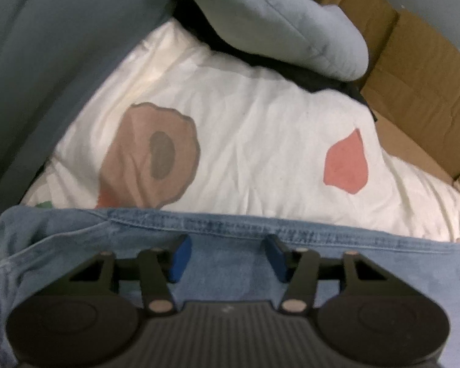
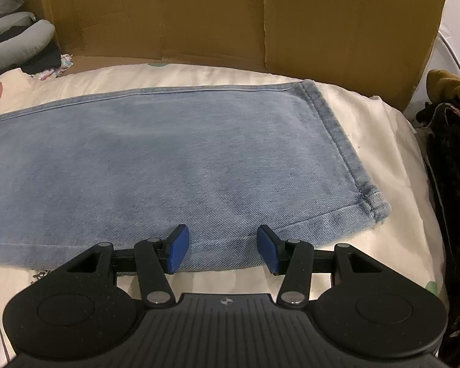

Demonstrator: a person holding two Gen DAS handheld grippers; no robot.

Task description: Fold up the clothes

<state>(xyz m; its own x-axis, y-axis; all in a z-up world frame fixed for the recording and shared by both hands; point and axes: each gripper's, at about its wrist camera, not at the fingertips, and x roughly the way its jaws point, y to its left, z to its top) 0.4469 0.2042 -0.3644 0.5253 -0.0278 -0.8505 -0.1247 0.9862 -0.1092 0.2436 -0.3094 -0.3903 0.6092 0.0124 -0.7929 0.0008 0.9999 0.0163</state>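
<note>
1. While both sets of blue pads stand spread with nothing pinched, the left gripper [image 1: 225, 256] hovers over the jeans' [image 2: 156, 159] seamed long edge and the right gripper [image 2: 222, 250] over the near edge by the hem [image 2: 337, 135].
2. Jeans lie flat on the white printed sheet [image 1: 254, 141], legs stacked, hem end to the right.
3. Step, as I judge it: grab the edge. Take both denim layers deep in the pads and lift both ends evenly.
4. Room: bare sheet beyond the far seam. Cardboard wall [image 2: 230, 21] behind, dark clothes pile [image 2: 450, 165] at right, grey pillow [image 1: 276, 21] at left; keep the fold clear of them.
</note>
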